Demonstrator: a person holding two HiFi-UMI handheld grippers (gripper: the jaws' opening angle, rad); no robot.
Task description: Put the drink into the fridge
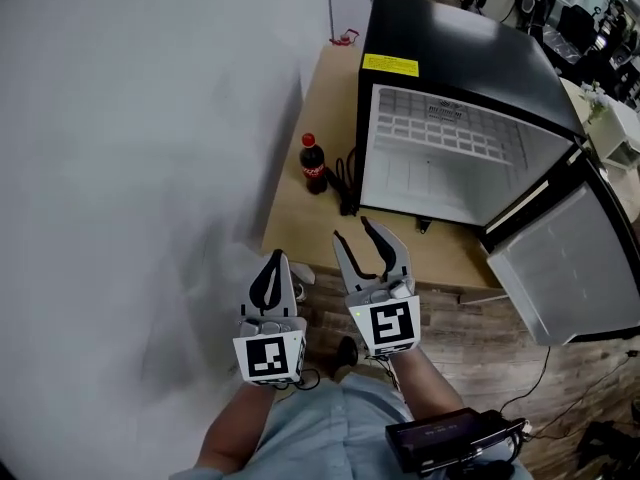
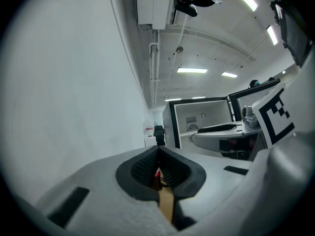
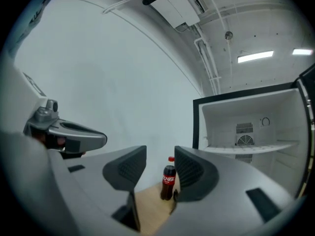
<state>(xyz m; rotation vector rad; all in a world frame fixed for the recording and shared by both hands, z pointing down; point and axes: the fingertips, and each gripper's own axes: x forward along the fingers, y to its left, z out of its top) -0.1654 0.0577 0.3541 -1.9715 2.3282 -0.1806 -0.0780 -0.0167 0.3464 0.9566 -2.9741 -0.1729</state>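
Well ahead of the right tool (image 1: 351, 230) — jaws apart, empty — the cola bottle (image 1: 314, 164) stands upright.

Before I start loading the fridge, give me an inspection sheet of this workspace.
Surface: wooden table, carrying the fridge.
Job's things: cola bottle upright on the table, left of the fridge; fridge door wide open, nothing seen inside.
Clutter: small dark bit in front of the fridge, too small to tell.
Grippers: left gripper shut, empty; right gripper open, empty.
Cables: black cable on the table beside the bottle; floor cable at right.
Surroundings: white wall at left; wooden floor.
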